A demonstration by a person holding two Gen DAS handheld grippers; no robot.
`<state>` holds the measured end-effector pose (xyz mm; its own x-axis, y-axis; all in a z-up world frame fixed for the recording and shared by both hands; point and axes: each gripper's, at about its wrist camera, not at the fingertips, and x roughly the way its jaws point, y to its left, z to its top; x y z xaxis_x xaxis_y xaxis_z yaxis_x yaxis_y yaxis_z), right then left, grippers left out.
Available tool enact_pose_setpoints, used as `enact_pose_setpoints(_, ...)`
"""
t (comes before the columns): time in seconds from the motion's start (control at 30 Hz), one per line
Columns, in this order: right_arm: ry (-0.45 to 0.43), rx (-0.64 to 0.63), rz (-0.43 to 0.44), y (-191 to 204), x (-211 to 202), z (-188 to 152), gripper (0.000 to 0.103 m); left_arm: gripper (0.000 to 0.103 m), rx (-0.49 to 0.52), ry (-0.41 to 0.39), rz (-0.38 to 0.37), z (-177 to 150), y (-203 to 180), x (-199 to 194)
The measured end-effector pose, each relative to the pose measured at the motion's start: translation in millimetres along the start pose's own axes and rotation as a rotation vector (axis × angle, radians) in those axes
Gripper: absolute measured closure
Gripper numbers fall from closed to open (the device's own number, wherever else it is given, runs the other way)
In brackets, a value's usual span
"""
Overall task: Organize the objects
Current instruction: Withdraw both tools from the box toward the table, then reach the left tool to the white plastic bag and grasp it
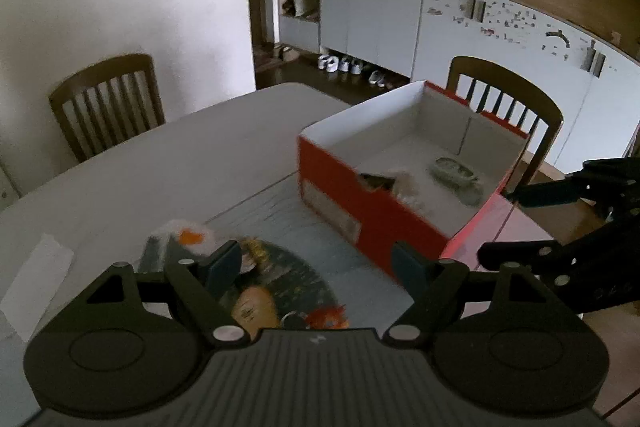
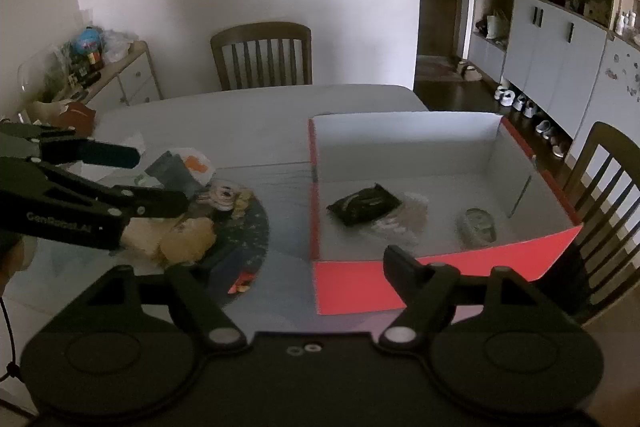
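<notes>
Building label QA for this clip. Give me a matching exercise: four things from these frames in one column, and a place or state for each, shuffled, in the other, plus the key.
Things:
1. black packet
2. red shoebox
3. left gripper
4. dark round mat

Places or states:
A. open, above the pile of items
B. lidless on the table
C. on the shoebox floor
D. under the loose pile, left of the box

Pairs: 1-C, 2-B, 3-A, 4-D

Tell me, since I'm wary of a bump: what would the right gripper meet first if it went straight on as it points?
Probably the near wall of the red cardboard shoebox, which lies just ahead of the open right gripper. If it passes above that rim, the black packet inside comes next; depth is unclear.
</notes>
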<state>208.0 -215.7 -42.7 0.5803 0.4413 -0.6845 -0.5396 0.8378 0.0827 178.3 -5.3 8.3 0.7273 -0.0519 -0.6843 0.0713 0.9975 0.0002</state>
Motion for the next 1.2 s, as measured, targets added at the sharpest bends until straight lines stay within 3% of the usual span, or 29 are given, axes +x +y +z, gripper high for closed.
enact_pose_setpoints(0.17, 0.002, 0.017, -0.005, 18.4, 3.3, -3.7, 0.012, 0.019, -0.029, 0.010, 0.020, -12.8, 27.2, -4.3)
enact_pose_setpoints(0.27, 0.013, 0.012, -0.009, 31.0, 9.2, -7.1, 0.010, 0.011, -0.054, 0.018, 0.034, -21.0, 44.3, -4.9)
enact_pose_setpoints(0.43, 0.043, 0.005, -0.015, 47.2, 24.0, -12.2, 0.008, 0.010, -0.057, 0.030, 0.060, -31.0, 63.9, -0.6)
enact_pose_setpoints(0.5, 0.060, 0.000, -0.018, 53.2, 30.9, -14.7, 0.008, 0.001, -0.063, 0.023, 0.055, -35.8, 74.3, 0.5)
enact_pose_setpoints(0.93, 0.135, -0.048, -0.006, 78.0, 74.2, -19.4, 0.008, 0.000, -0.101, 0.026, 0.082, -38.8, 118.7, 35.7)
enact_pose_setpoints(1.2, 0.189, -0.063, -0.006, 82.5, 106.6, -23.1, 0.008, 0.000, -0.009, 0.063, 0.091, -30.8, 130.8, 78.4)
